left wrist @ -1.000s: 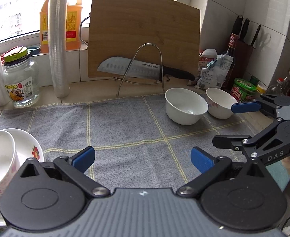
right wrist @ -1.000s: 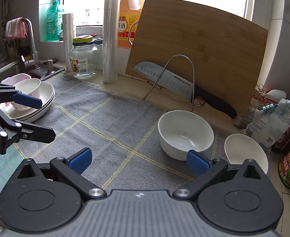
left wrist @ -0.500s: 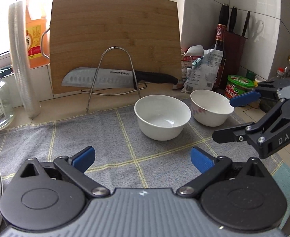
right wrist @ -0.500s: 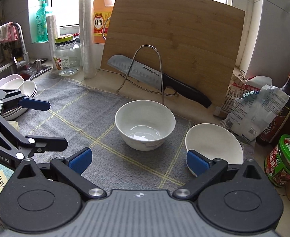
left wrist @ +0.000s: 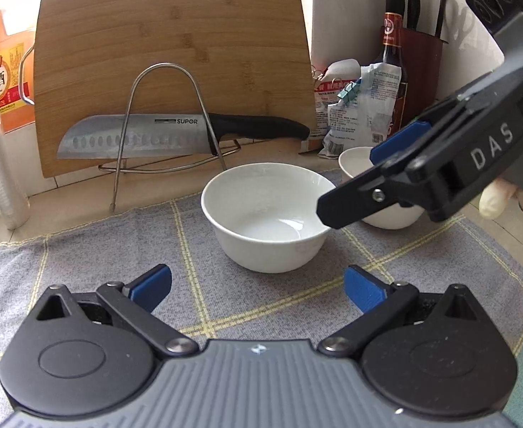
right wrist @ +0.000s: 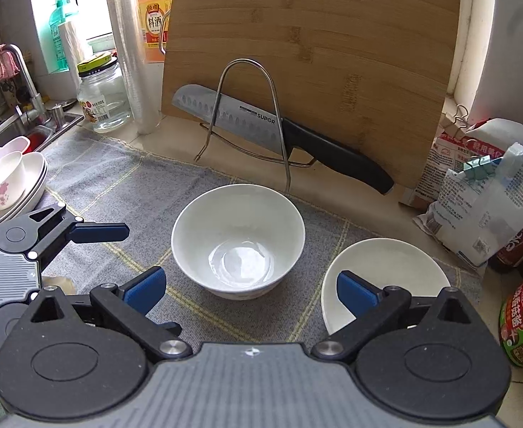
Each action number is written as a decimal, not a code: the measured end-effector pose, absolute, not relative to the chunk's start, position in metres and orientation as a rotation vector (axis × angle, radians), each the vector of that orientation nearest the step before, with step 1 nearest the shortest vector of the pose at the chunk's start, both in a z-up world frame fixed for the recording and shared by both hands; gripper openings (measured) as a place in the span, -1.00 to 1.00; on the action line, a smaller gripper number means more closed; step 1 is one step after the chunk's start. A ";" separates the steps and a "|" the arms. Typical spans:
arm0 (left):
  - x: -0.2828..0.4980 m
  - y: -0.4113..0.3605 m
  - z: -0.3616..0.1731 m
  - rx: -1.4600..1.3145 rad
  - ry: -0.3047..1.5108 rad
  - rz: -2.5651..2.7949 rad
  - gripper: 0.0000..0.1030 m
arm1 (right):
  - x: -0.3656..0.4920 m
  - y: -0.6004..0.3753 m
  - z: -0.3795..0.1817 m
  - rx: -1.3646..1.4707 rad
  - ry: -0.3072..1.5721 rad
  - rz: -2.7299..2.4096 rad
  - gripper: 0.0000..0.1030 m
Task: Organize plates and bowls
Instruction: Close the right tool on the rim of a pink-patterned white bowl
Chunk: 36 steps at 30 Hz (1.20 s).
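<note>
Two white ceramic bowls side by side on grey checked cloth (right wrist: pixel 93 182) — larger round bowl (right wrist: pixel 238 240) centred, smaller bowl (right wrist: pixel 386 278) to its right. Left gripper (left wrist: pixel 257 287) low before the larger bowl, fingers apart, empty. Right gripper (right wrist: pixel 249 287) above both bowls — fingers likewise spread, holding nothing. Stacked white plates (right wrist: pixel 29 185) far left.

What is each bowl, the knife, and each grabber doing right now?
Left bowl: upright, empty, on the mat.
Right bowl: upright, empty, on the mat.
Knife: resting in the wire rack.
Left gripper: open, holding nothing.
Right gripper: open, holding nothing.
</note>
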<state>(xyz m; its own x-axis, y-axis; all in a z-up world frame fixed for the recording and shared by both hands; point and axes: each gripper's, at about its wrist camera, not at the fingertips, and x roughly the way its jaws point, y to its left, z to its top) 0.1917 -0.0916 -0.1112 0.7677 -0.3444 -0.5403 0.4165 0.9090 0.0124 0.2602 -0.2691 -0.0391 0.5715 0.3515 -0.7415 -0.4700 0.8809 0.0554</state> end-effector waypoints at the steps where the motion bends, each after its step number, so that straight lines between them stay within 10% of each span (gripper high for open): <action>1: 0.194 -0.093 -0.112 0.134 0.559 -0.416 0.98 | 0.266 -0.267 -0.040 -0.155 0.841 0.491 1.00; 36: 0.226 -0.120 -0.123 0.132 0.500 -0.447 0.92 | 0.354 -0.242 -0.061 -0.147 1.036 0.630 0.83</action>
